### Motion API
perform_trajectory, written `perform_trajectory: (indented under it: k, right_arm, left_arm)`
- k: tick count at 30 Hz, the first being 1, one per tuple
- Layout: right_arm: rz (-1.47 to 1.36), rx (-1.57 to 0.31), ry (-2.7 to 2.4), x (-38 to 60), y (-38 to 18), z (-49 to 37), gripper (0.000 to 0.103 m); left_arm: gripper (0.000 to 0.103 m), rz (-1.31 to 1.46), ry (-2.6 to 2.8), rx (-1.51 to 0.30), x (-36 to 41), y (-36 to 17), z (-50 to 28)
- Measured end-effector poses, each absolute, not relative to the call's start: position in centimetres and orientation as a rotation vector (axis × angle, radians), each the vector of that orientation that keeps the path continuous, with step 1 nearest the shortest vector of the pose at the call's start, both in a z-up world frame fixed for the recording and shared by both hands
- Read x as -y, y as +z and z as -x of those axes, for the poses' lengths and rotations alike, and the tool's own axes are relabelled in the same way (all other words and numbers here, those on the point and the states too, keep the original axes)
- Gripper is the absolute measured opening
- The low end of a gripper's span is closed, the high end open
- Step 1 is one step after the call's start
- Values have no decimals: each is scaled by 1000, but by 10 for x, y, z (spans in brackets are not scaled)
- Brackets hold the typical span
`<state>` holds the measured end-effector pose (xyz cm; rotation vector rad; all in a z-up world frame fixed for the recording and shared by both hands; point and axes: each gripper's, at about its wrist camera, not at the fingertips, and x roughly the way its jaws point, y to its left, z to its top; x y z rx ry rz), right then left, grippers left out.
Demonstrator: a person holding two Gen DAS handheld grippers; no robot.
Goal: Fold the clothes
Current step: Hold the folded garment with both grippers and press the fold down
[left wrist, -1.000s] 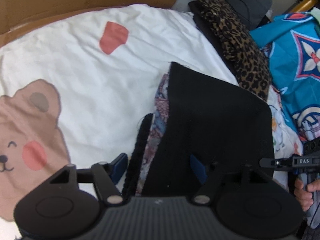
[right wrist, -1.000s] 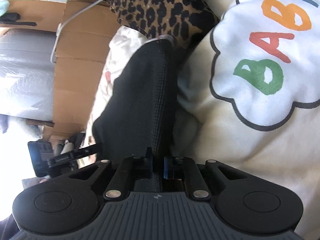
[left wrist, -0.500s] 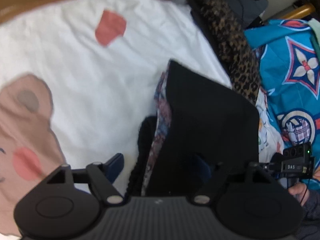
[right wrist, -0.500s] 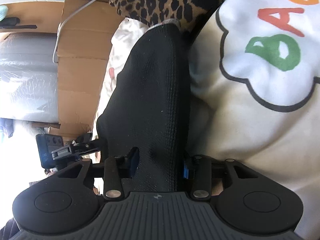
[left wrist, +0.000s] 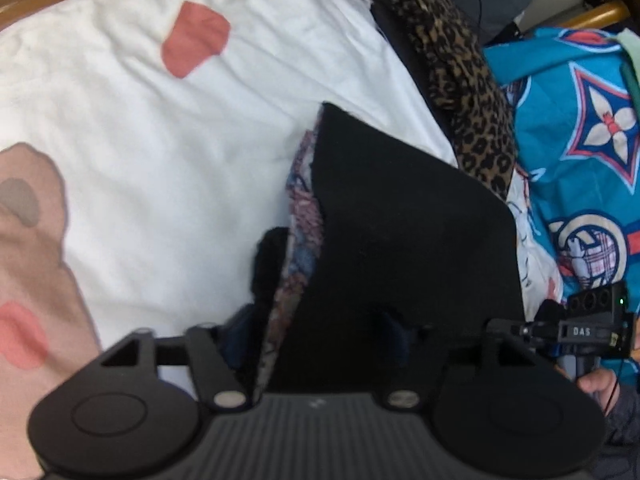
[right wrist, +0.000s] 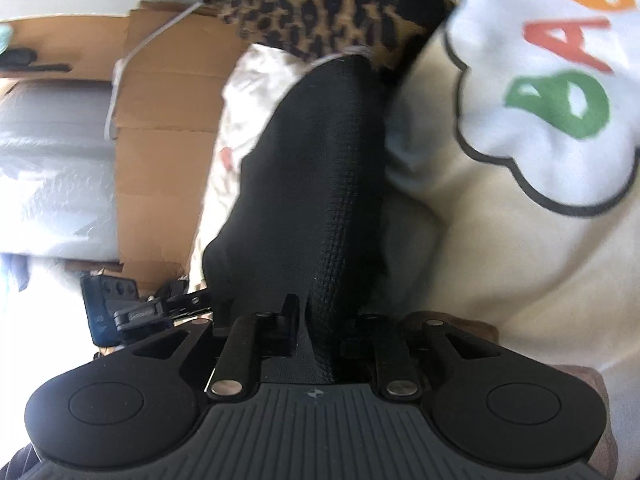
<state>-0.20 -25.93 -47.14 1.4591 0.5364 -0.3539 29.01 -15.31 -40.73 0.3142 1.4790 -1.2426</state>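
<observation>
A black garment point(left wrist: 400, 240) is flanked by the spread jaws of the left gripper point(left wrist: 316, 336); the right gripper point(right wrist: 320, 324), at four o'clock, is likewise parted around it.

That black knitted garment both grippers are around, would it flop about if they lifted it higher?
Probably yes. The black garment sags in a soft curve between the right gripper and left gripper, so it looks limp. Its ribbed knit seems grippy rather than slippery. It looks fairly light, though that is hard to judge.

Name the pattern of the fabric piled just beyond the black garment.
Leopard print, tan with black spots; the right wrist view shows it best.
</observation>
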Motion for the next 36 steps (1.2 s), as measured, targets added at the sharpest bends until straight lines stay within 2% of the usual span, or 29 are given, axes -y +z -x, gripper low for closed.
perform_trajectory:
  k: [2,3,5,7,9,12,16,19,24,25,27,36]
  right_arm:
    - [-1446,-560,-354,260,-474,-1,20]
    - [-1448,-563,-352,260,-475,-2,20]
    - [-1460,-557,-345,260,-474,-3,20]
    - [-1461,-558,-344,259,-473,-3,9]
    - [-1462,-560,-343,259,-471,-3,9]
    - [-1460,-560,-345,261,-464,-1,9]
    - [-1436,-561,-333,262,-454,-3,9]
    - [-1445,-566,-338,263,-458,-3,13]
    - [-1472,-573,-344,264,-471,4,15]
    - [-1474,-574,-344,264,-473,6,21]
    - [-1466,-572,-348,264,-474,6,26]
    - [-1535,-508,-347,263,-484,7,26]
  left_arm:
    - [84,-294,-1210,-1500,158,-409,-288]
    - [83,-299,-1204,-1503,160,-409,-286]
    - [75,-342,-1205,-1492,165,-407,-282]
    - [61,-374,-1195,-1483,167,-405,-282]
    - [48,-401,-1185,-1462,168,-402,-282]
    - [41,-438,-1175,-1422,171,-398,-275]
    - [39,-460,-1158,-1416,174,-392,-274]
    - [41,-475,-1150,-1421,176,-390,-275]
    - [65,-497,-1135,-1424,181,-397,-277]
    - [66,-484,-1136,-1433,180,-399,-279]
    - [67,-446,-1140,-1456,178,-404,-284]
    - [75,-425,-1218,-1487,184,-409,-290]
